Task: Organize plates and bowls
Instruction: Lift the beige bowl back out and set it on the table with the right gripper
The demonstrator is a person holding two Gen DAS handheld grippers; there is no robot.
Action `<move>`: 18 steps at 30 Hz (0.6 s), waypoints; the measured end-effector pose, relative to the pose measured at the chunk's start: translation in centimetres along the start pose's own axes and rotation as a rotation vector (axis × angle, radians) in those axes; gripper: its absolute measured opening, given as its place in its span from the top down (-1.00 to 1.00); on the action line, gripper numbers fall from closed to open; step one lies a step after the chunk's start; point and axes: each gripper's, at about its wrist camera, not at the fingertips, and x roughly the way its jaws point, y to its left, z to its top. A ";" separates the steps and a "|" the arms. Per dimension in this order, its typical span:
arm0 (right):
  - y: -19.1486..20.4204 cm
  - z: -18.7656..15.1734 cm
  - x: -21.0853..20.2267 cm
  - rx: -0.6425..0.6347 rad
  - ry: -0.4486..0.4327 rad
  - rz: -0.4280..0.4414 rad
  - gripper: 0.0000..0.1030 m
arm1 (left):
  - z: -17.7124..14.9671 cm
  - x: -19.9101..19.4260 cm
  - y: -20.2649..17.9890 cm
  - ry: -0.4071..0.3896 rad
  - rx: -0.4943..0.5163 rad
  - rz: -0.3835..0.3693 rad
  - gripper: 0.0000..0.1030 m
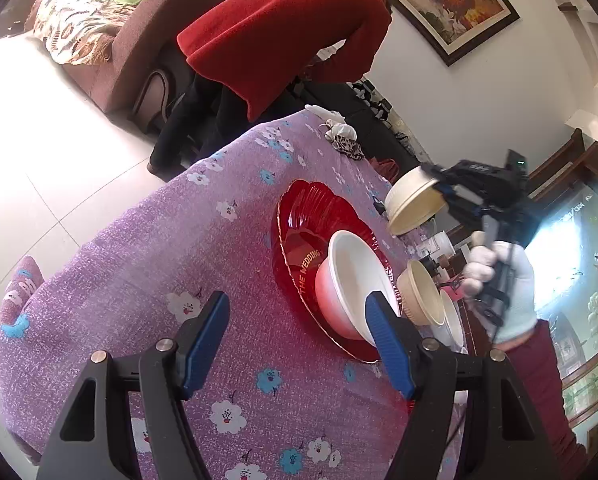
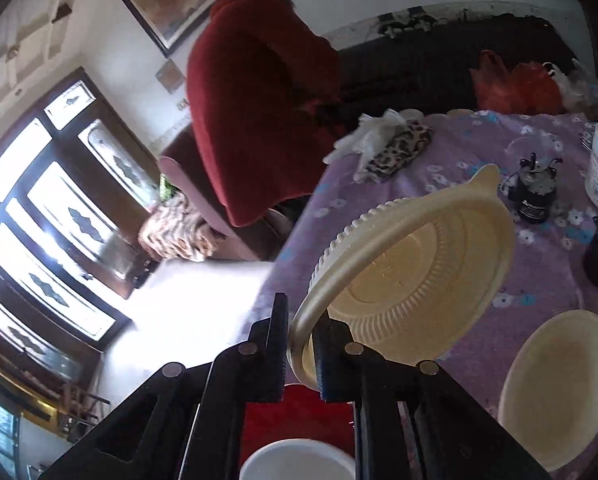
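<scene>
Right gripper (image 2: 301, 354) clamped on rim of cream bowl (image 2: 415, 264), lifted and tilted above purple floral tablecloth (image 1: 139, 264). Left gripper (image 1: 299, 344) spread wide, empty, just beside white bowl (image 1: 351, 280) sitting in red plate (image 1: 307, 216). More bowls (image 1: 427, 296) near table edge.

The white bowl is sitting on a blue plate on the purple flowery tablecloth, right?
Not quite. The white bowl sits on a red plate, not a blue one. The left wrist view shows it clearly. The rest is right: the plate lies on the purple flowery tablecloth.
</scene>
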 end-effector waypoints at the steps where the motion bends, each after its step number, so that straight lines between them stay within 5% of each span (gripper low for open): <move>1: -0.6 0.0 1.2 -0.006 0.019 -0.036 0.74 | 0.0 0.0 0.0 0.001 0.003 0.002 -0.35; 5: -2.3 -0.2 4.2 0.006 0.073 -0.098 0.69 | 0.1 -0.1 -0.2 -0.003 0.007 0.020 -0.35; 9: -2.9 0.3 4.4 0.044 0.076 -0.095 0.22 | 0.2 -0.1 -0.2 -0.001 0.006 0.032 -0.35; 18: -1.4 0.2 -1.0 -0.042 -0.021 -0.103 0.05 | -0.4 -0.1 -1.5 0.005 0.020 0.025 -0.35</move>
